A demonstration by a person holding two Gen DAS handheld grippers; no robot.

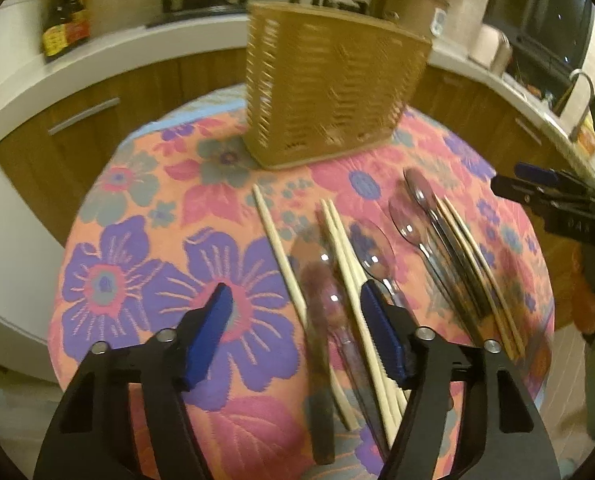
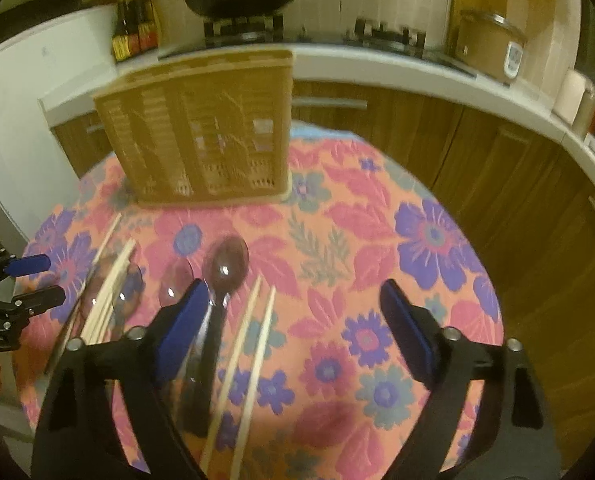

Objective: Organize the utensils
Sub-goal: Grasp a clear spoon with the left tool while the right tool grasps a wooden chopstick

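Note:
A tan slotted utensil holder (image 1: 329, 84) stands at the far side of a round table with a floral cloth (image 1: 137, 208); it also shows in the right wrist view (image 2: 201, 128). Chopsticks (image 1: 277, 248), clear plastic spoons (image 1: 371, 248) and a metal spoon (image 1: 421, 196) lie loose on the cloth. My left gripper (image 1: 297, 300) is open and empty above the chopsticks. My right gripper (image 2: 293, 296) is open and empty above a dark spoon (image 2: 225, 264) and a pair of chopsticks (image 2: 253, 336).
A counter with wooden cabinets (image 2: 477, 152) curves behind the table, with a wok on a stove (image 2: 241, 0), sauce bottles (image 2: 133, 32) and a pot (image 2: 489, 40). A white appliance (image 2: 13, 120) stands left. The right gripper shows at the left wrist view's right edge (image 1: 537, 192).

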